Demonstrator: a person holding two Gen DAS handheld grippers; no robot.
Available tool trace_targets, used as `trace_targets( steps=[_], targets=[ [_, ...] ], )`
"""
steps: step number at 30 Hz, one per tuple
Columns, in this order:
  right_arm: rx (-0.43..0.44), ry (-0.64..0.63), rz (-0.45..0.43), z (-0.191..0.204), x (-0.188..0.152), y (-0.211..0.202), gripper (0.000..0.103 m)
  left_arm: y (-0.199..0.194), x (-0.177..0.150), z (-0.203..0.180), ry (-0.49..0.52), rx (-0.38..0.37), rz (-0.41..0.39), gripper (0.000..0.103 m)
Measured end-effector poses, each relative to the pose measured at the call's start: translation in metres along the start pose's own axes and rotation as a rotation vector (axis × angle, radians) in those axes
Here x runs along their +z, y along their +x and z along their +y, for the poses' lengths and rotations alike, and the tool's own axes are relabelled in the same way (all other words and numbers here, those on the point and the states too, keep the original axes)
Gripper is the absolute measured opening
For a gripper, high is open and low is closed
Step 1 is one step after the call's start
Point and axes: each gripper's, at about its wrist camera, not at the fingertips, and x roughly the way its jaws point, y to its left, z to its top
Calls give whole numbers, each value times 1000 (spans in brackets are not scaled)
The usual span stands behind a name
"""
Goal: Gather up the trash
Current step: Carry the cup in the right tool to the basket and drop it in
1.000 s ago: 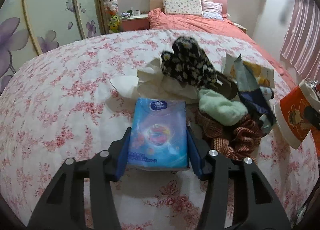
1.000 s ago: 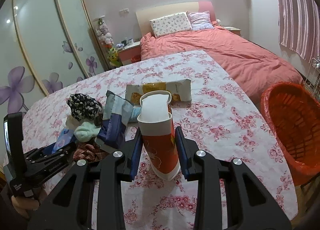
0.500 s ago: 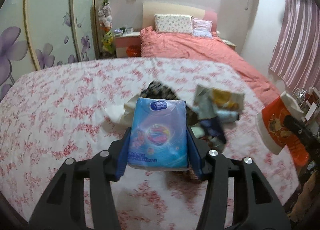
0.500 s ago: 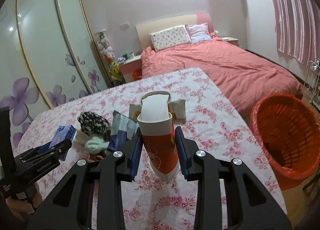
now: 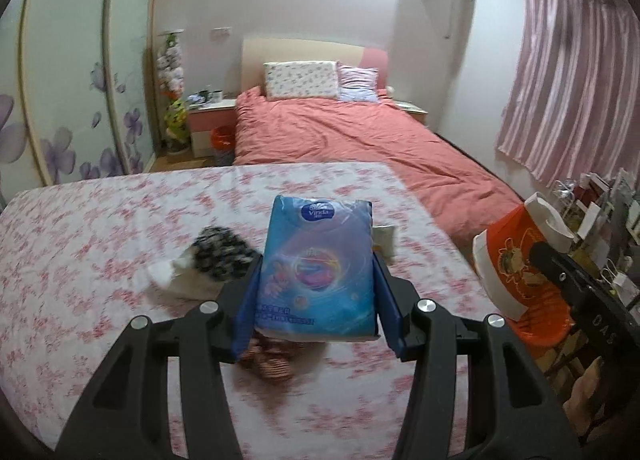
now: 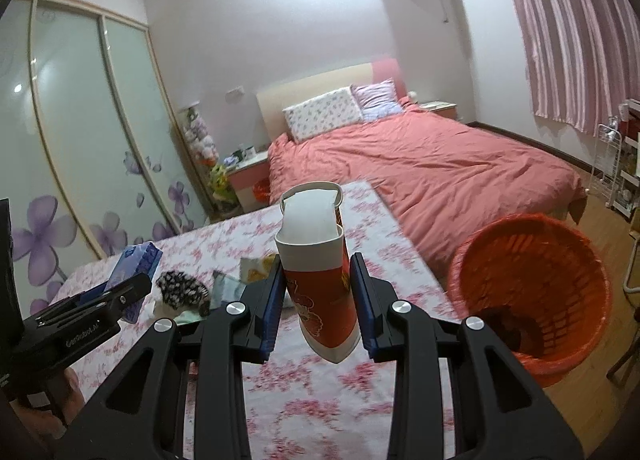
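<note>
My left gripper (image 5: 318, 300) is shut on a blue tissue pack (image 5: 318, 260), held up above the floral-covered table (image 5: 100, 227). My right gripper (image 6: 316, 302) is shut on a squashed red and white paper cup (image 6: 316, 280); the same cup (image 5: 516, 256) shows at the right of the left wrist view. An orange trash basket (image 6: 532, 280) stands on the floor to the right of the table. A black and white patterned cloth (image 5: 220, 254) and crumpled white paper (image 5: 168, 276) lie on the table, with a snack wrapper (image 6: 256, 268) behind them. The left gripper (image 6: 104, 300) with the tissue pack (image 6: 134, 260) appears at the left in the right wrist view.
A bed with a coral duvet (image 6: 420, 155) fills the room behind the table. Sliding wardrobe doors with purple flowers (image 6: 80, 163) line the left wall. A wire rack (image 6: 616, 163) stands at the far right by pink curtains (image 5: 572, 99). A brown checked cloth (image 5: 272, 360) lies under the tissue pack.
Both grippers have risen and tilted up with the pack and the cup still held. The pile on the table has dropped lower in view, and the basket has drawn closer on the right.
</note>
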Motion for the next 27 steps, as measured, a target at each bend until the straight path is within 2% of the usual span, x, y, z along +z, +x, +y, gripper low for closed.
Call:
trace_targets(
  steps=[10, 27],
  targets=[
    [-96, 67, -58, -53, 7, -15, 33, 10, 7, -76, 73, -125, -6, 51],
    [-260, 220, -87, -151, 7, -11, 33, 65, -2, -199, 193, -326, 63, 51]
  ],
)
